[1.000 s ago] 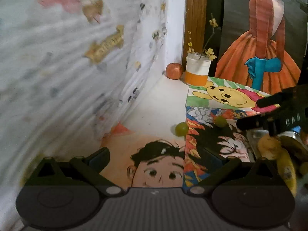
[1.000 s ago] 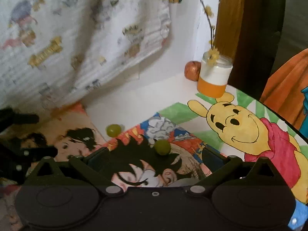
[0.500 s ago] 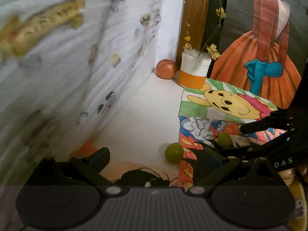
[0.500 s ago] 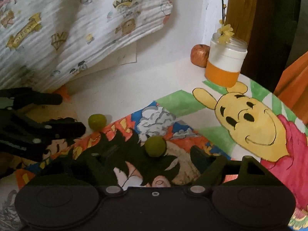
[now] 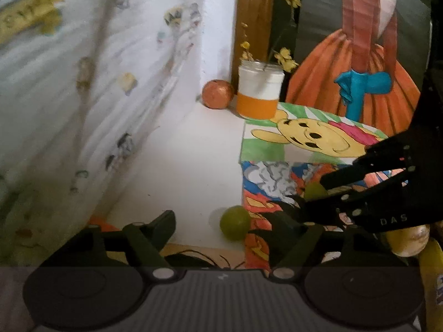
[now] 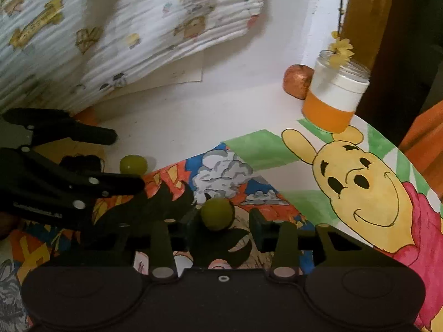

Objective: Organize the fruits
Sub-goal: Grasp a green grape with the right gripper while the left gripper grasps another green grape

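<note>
Bear drawing [image 6: 360, 182]: landmark. Right gripper [image 6: 224, 221], left of bear: spread round grape [image 6: 216, 213], seemingly not yet pinching. Left gripper [image 5: 224, 221], further left: spread before second grape [image 5: 235, 222]. Risk: round grapes rolling off if nudged off-centre.

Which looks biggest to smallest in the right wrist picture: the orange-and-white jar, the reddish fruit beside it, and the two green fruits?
1. Orange-and-white jar
2. Reddish fruit and near green fruit: similar, and the green one sits closer, between the right claw's fingers, so unsure
3. Far green fruit
</note>
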Tool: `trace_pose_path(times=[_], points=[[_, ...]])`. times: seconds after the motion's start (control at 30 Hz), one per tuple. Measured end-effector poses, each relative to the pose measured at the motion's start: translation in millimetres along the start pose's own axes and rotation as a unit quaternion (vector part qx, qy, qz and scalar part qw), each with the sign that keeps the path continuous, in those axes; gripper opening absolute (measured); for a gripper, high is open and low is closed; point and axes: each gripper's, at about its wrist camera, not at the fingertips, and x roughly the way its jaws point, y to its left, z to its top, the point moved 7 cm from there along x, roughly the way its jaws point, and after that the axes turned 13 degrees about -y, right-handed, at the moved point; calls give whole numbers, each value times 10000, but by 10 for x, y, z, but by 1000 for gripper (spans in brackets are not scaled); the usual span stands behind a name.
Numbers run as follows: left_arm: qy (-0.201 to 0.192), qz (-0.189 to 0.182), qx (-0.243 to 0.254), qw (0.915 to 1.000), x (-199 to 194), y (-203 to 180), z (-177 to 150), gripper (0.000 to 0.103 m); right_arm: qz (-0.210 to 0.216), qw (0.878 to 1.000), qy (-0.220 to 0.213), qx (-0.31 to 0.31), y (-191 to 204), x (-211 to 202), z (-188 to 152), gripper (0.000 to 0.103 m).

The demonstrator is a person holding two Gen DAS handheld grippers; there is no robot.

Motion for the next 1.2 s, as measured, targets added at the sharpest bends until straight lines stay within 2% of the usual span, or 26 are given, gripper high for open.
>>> trace_pose_path(times=[0.27,0.5,0.83,1.2], points=[[116,-205,42,9997,32,-48,-25,62,82,10000,11,17,-10,21,7,34],[142,-153,108,9997,38,-66,-31,59,119,9999,5,30,10,21,12,27],[123,-175,105,9997,44,-66,-32,38,113,9999,-4,33,18,16,10,26],[115,-161,26,9998,43,-29,-24,30,109,9999,-15,42,15,10,6,26]])
